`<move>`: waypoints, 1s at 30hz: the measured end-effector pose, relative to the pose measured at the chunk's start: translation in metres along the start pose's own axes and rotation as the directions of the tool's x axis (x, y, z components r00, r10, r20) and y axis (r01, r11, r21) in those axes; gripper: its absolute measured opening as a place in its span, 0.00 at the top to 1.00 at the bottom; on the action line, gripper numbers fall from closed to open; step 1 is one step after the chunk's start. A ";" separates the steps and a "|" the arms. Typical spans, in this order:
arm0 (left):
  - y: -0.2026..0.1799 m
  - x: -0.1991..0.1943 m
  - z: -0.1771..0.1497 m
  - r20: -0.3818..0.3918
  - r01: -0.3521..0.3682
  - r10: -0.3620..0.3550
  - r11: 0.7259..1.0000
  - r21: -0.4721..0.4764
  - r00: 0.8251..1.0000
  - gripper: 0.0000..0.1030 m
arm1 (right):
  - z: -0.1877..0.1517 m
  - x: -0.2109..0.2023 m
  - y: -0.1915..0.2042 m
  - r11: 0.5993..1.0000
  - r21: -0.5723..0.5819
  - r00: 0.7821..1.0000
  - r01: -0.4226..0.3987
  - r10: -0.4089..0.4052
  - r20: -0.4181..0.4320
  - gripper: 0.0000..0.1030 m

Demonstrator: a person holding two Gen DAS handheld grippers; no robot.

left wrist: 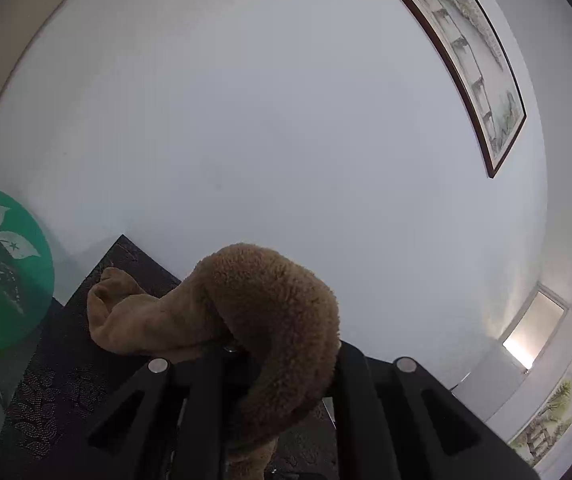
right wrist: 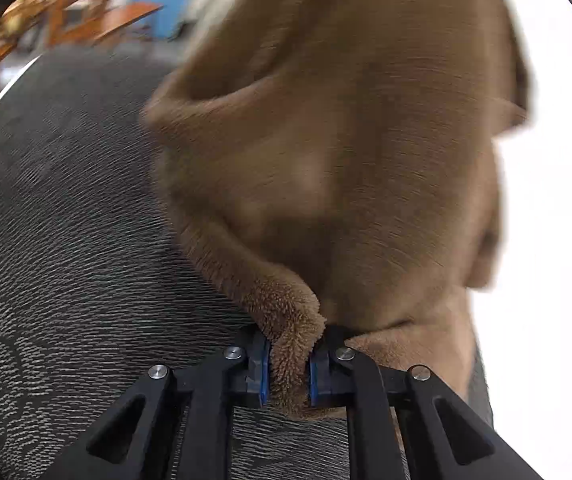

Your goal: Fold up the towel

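The towel [left wrist: 270, 312] is brown and fluffy. In the left wrist view a thick fold of it bulges up over my left gripper [left wrist: 282, 360], which is shut on it; the fingertips are buried in the pile. A loose end trails left onto the dark cloth [left wrist: 66, 380]. In the right wrist view the towel [right wrist: 345, 140] rises in a broad, motion-blurred sheet above my right gripper [right wrist: 289, 364], whose blue pads [right wrist: 262, 372] pinch a bunched edge of it just above the dark patterned cloth [right wrist: 66, 240].
The left camera tilts up at a white wall [left wrist: 246, 120] with a framed painting [left wrist: 469, 52]; a green round sign [left wrist: 2, 268] stands at left. Wooden chairs [right wrist: 66, 8] stand beyond the table's far edge in the right wrist view.
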State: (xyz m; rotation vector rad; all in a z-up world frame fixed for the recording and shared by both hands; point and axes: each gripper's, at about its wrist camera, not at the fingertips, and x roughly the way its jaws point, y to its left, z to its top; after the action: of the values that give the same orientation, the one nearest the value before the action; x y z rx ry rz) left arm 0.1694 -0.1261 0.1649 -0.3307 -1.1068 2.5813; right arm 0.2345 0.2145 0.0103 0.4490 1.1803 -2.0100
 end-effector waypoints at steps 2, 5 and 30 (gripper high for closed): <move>0.002 -0.004 0.001 0.017 0.008 -0.007 1.000 -0.016 1.000 0.90 | -0.002 -0.006 -0.023 0.986 0.115 0.992 0.120 -0.124 0.033 0.88; -0.003 -0.006 0.002 0.038 0.033 -0.032 0.999 -0.027 0.999 0.90 | -0.004 -0.044 -0.082 0.875 0.363 0.922 0.319 -0.375 0.094 0.88; -0.230 -0.163 -0.006 0.462 0.139 -0.338 0.901 0.411 0.820 0.90 | 0.038 -0.404 -0.146 0.148 0.783 -0.023 0.604 -0.979 0.203 0.88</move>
State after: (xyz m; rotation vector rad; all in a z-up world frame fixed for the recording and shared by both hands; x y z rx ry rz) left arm 0.3665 -0.0326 0.3440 0.6077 -0.7202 2.6211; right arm 0.3938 0.3972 0.3676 -1.2459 0.2422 -3.0841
